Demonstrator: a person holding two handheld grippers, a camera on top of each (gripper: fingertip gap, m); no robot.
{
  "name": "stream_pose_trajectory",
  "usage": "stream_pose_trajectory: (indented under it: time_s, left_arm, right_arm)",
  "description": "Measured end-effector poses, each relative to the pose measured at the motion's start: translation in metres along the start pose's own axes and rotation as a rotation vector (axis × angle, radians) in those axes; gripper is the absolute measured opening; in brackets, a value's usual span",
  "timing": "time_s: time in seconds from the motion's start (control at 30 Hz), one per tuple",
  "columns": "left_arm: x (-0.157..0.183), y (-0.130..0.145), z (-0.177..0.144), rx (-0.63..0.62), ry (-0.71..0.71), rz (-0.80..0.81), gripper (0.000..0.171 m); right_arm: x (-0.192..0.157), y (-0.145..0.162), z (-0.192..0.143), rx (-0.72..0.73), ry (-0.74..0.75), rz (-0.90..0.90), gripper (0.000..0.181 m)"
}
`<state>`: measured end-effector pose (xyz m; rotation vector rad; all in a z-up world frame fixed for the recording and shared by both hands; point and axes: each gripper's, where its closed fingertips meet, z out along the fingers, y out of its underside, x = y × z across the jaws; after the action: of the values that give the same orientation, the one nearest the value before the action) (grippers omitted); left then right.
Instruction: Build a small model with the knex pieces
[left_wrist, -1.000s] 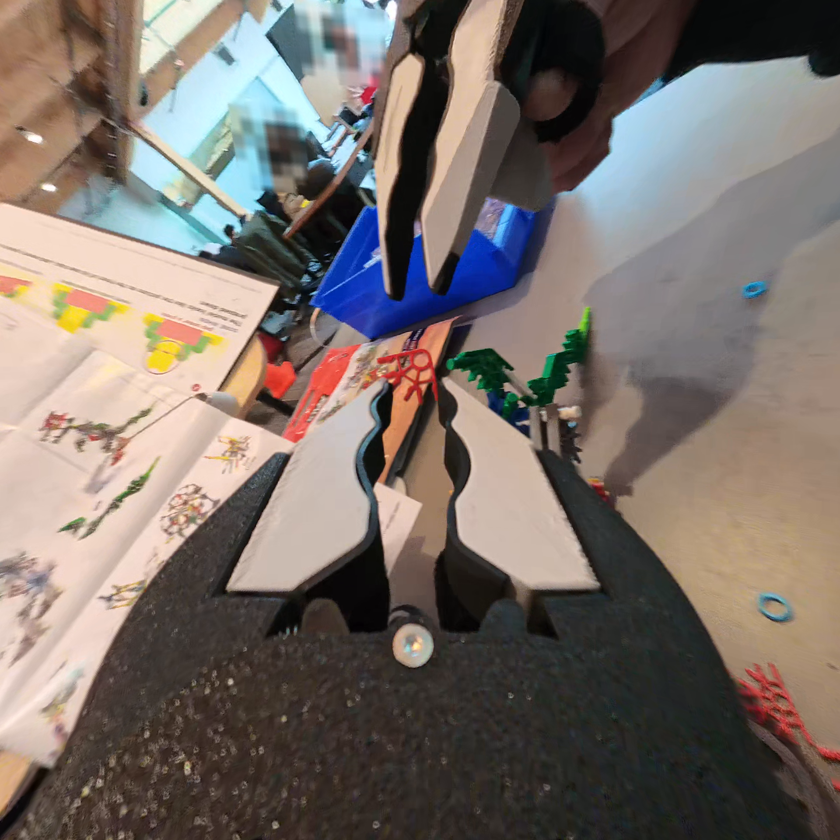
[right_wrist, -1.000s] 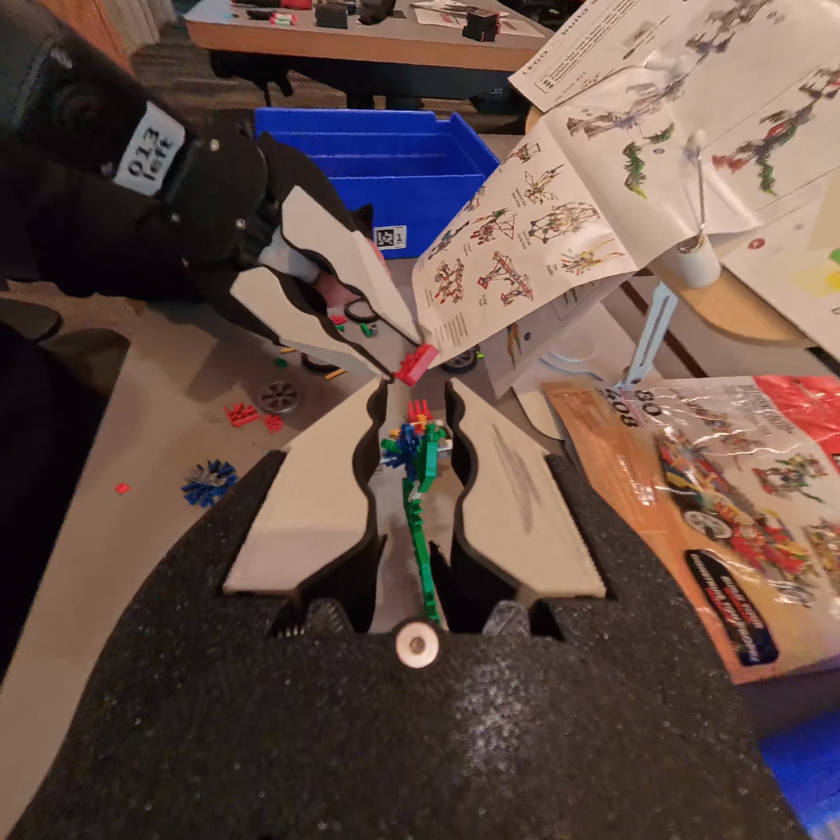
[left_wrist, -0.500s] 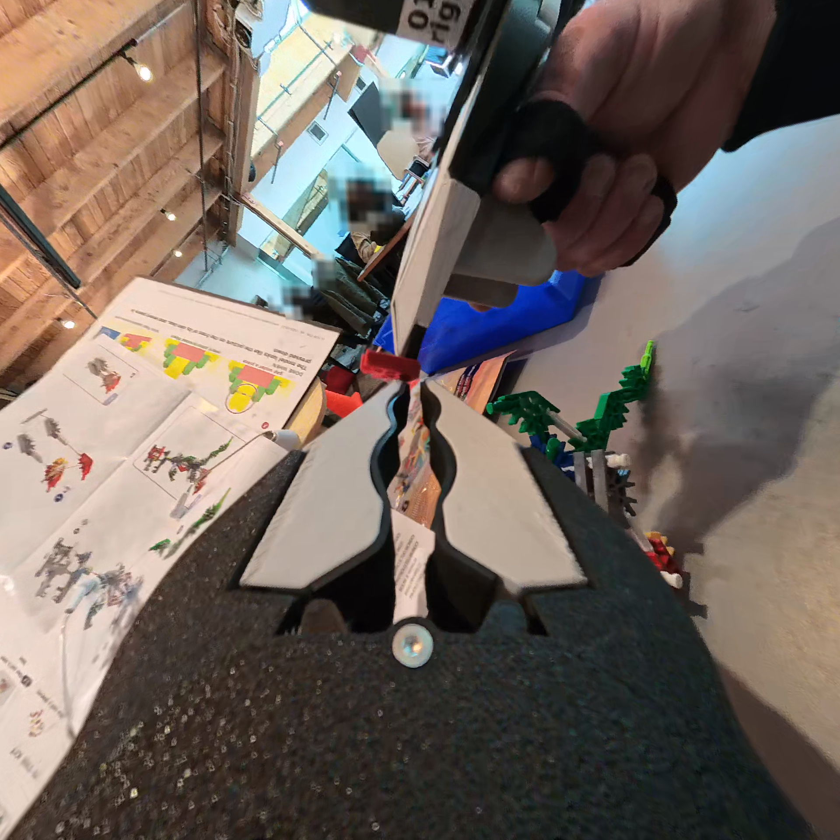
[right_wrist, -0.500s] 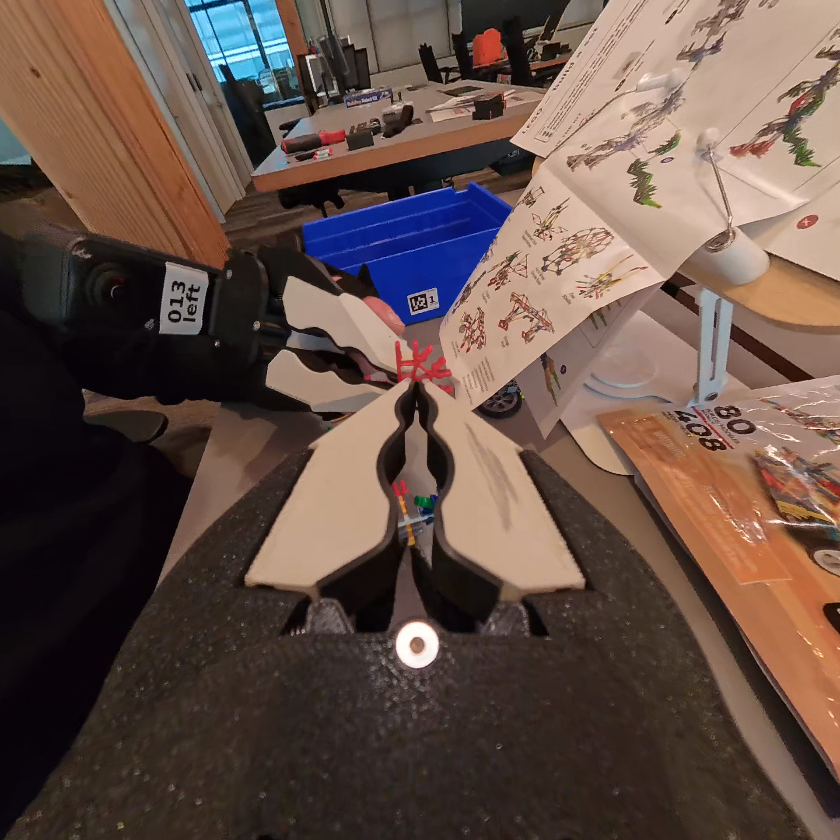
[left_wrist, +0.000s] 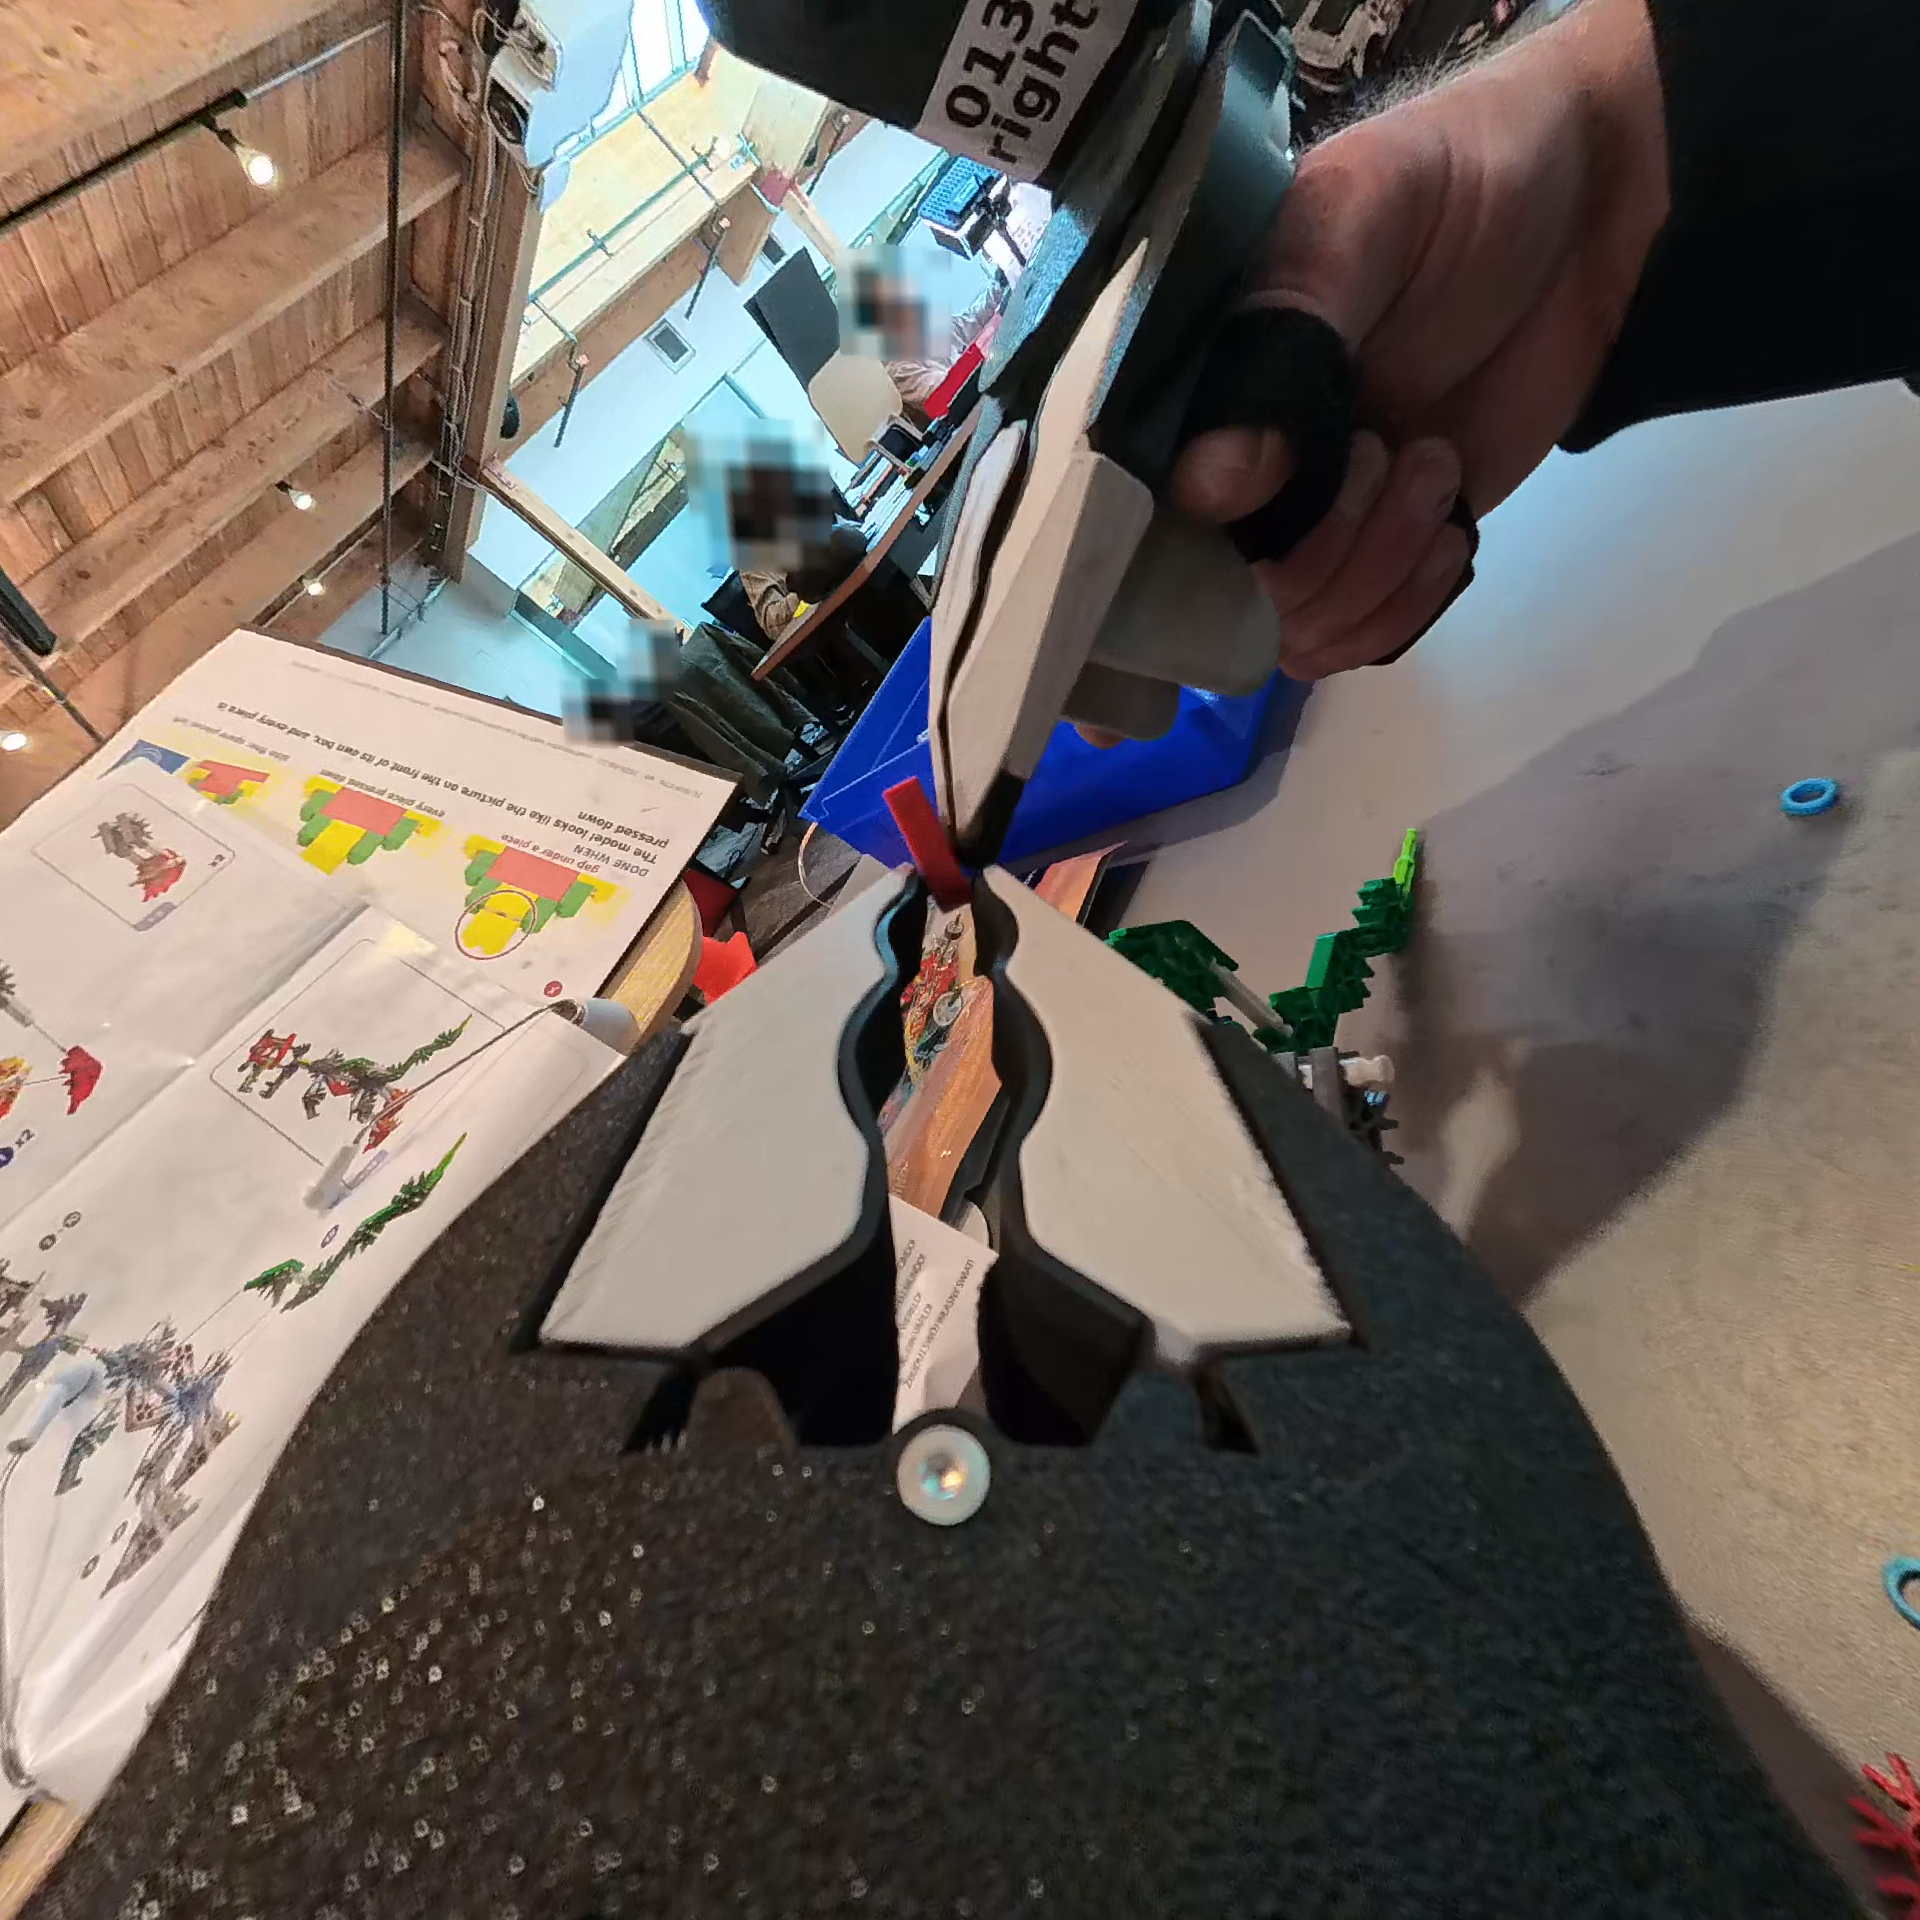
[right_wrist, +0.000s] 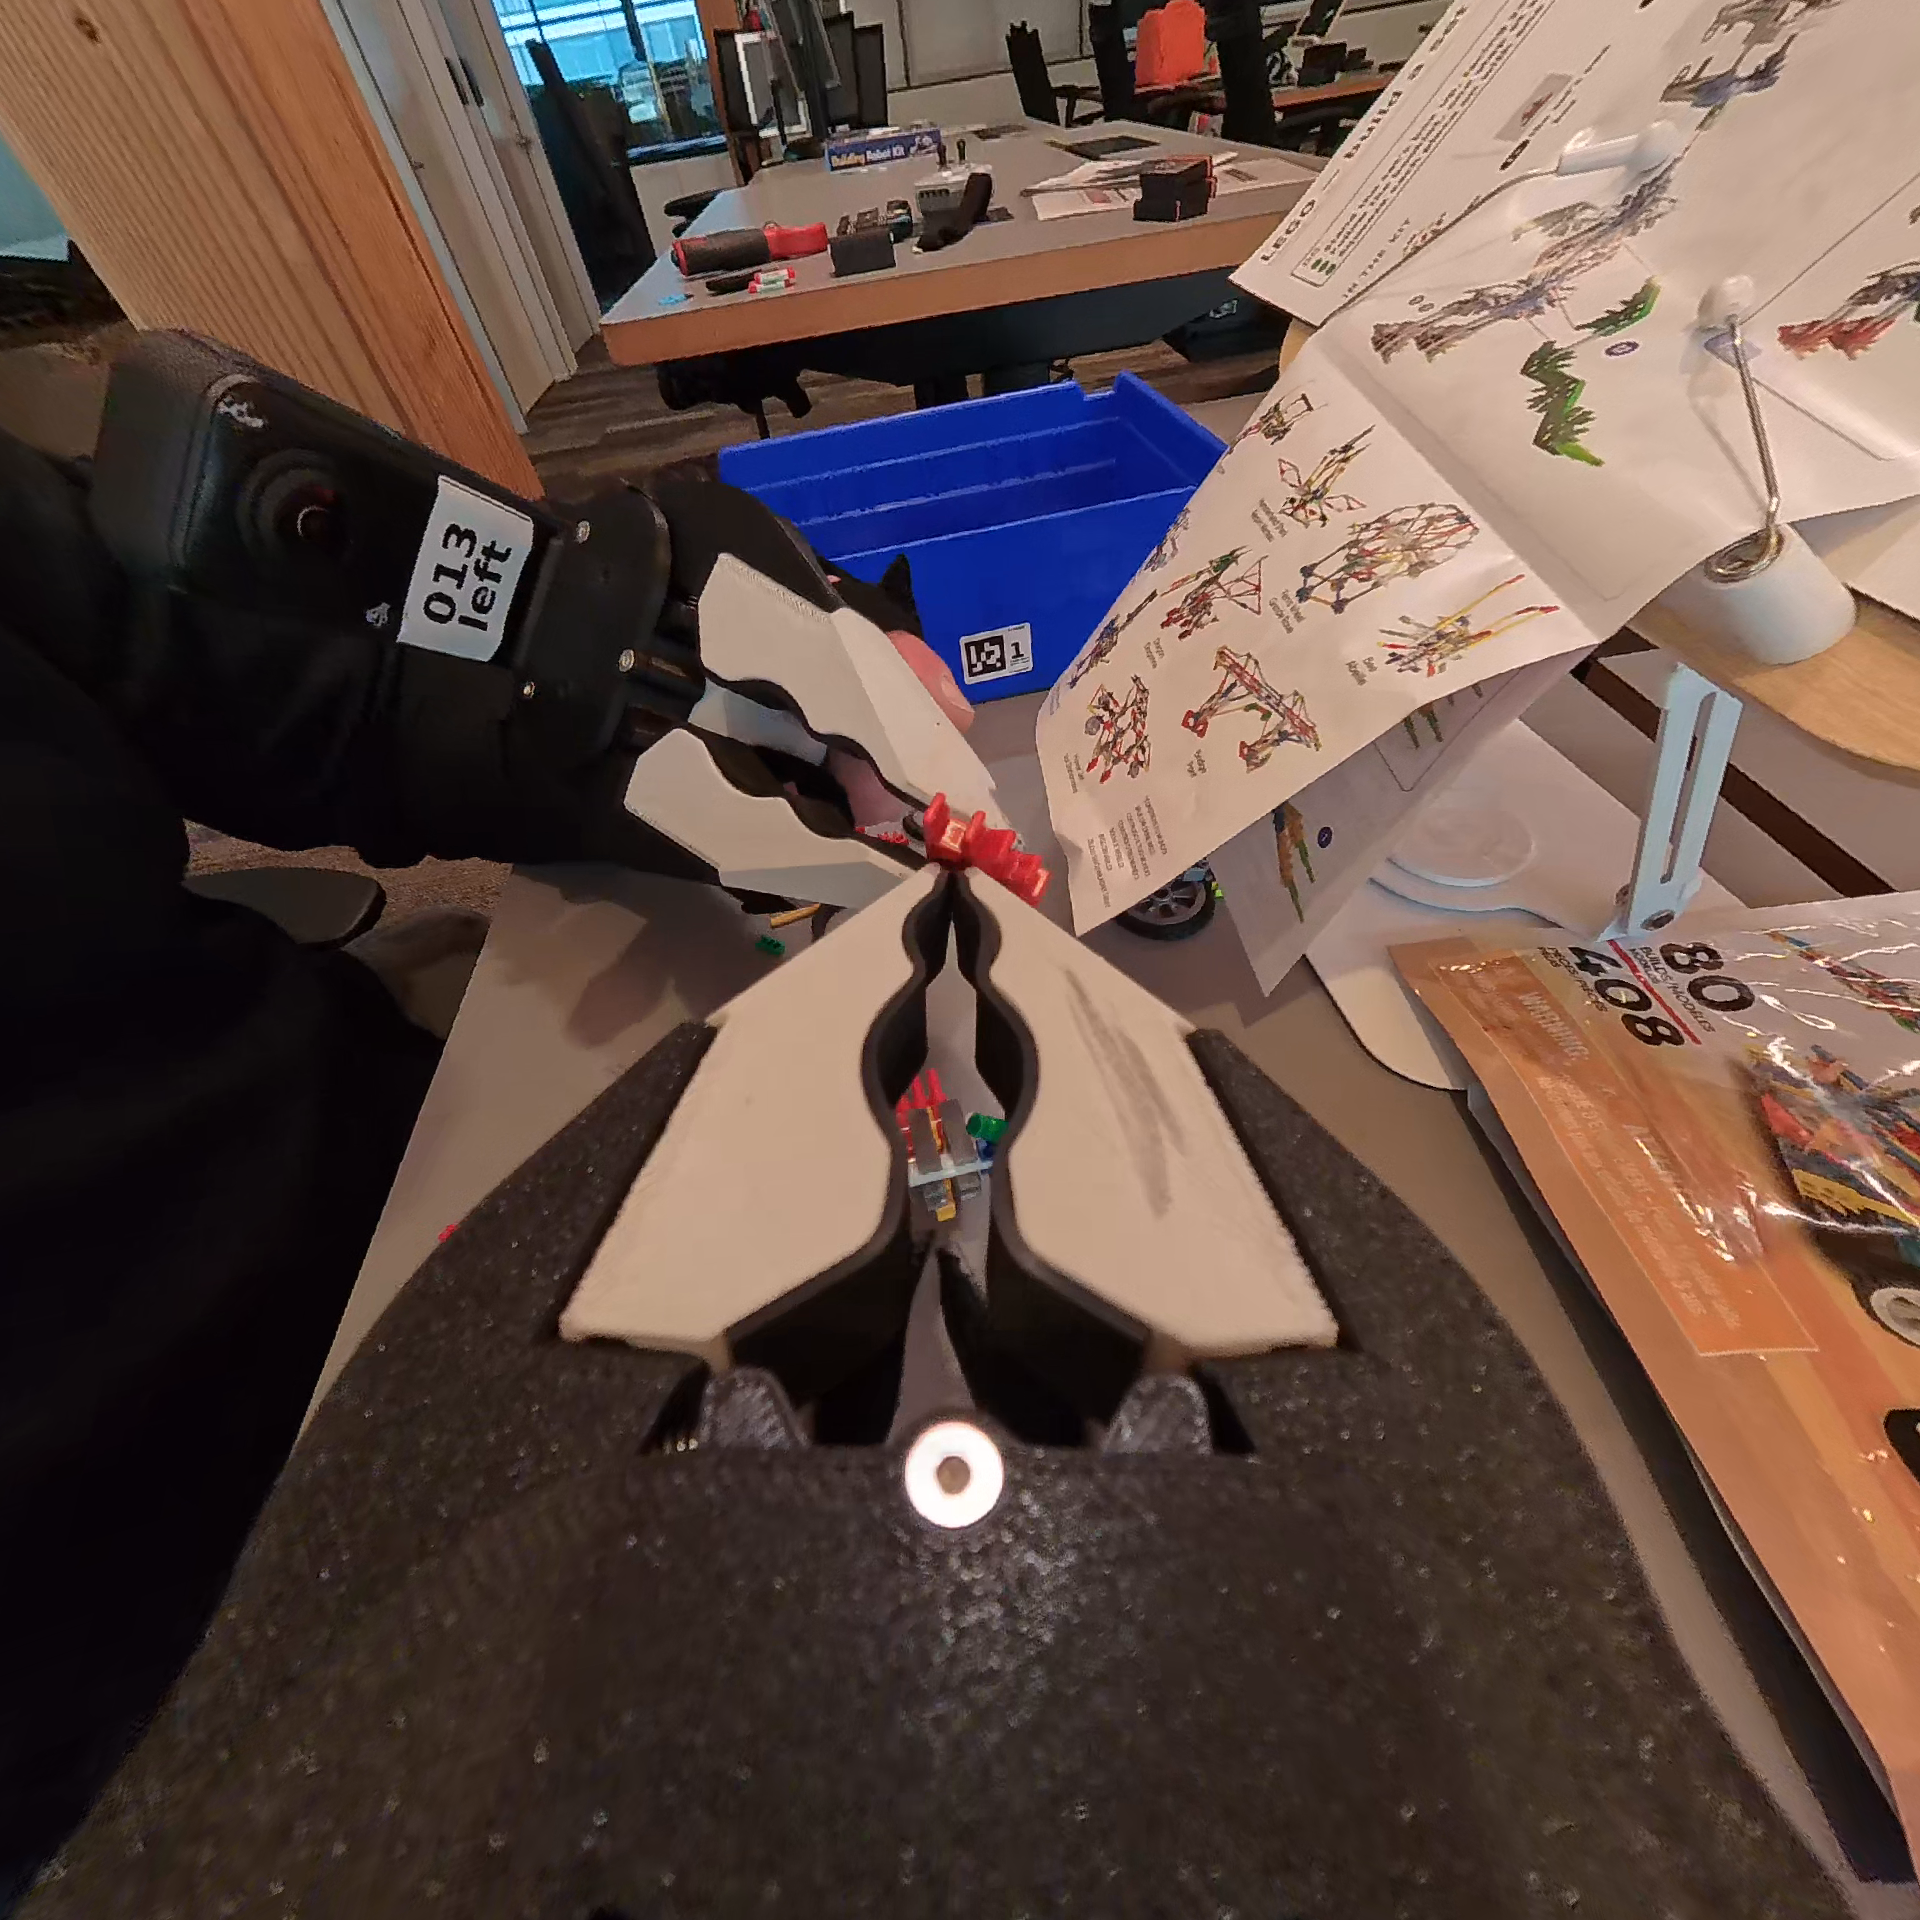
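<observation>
A small red toothed connector piece (right_wrist: 987, 842) is held in the air between the tips of both grippers. My left gripper (left_wrist: 945, 888) is shut on it, and the red piece (left_wrist: 920, 831) sticks out above its tips. My right gripper (right_wrist: 951, 883) is shut, with its tips pinching the same piece from below. In the left wrist view the right gripper (left_wrist: 977, 831) comes down from above, held by a hand. In the right wrist view the left gripper (right_wrist: 920, 831) comes in from the left. A green toy model (left_wrist: 1340, 966) stands on the table beyond them.
A blue bin (right_wrist: 966, 509) stands at the back. Instruction sheets (right_wrist: 1299, 644) hang off a raised stand on the right. A bag of parts (right_wrist: 1714, 1122) lies at the right. A small wheel (right_wrist: 1169, 909), blue rings (left_wrist: 1809, 798) and red pieces (left_wrist: 1891, 1808) lie loose on the grey table (left_wrist: 1662, 1039). Left and right tips are no more than a few centimetres apart.
My right gripper has left the green model, risen and shut at the red piece. My left gripper has carried the red piece up to meet it.
</observation>
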<state>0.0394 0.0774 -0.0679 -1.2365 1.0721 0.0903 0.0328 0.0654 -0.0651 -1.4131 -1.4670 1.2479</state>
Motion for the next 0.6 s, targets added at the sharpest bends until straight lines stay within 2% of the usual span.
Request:
stream_pose_trajectory:
  time_s: [0.37, 0.5, 0.6]
  left_arm:
    - [0.001, -0.001, -0.002, 0.016, 0.012, -0.006, 0.007]
    - [-0.002, -0.003, -0.003, 0.064, 0.077, -0.189, 0.005]
    - [-0.005, -0.002, -0.005, 0.095, 0.159, -0.38, 0.005]
  right_arm:
    - [0.0, 0.001, -0.001, -0.01, 0.007, -0.014, 0.0]
    - [0.007, -0.002, -0.007, 0.011, 0.04, -0.01, 0.0]
    - [0.012, -0.005, -0.013, 0.021, 0.079, -0.039, 0.012]
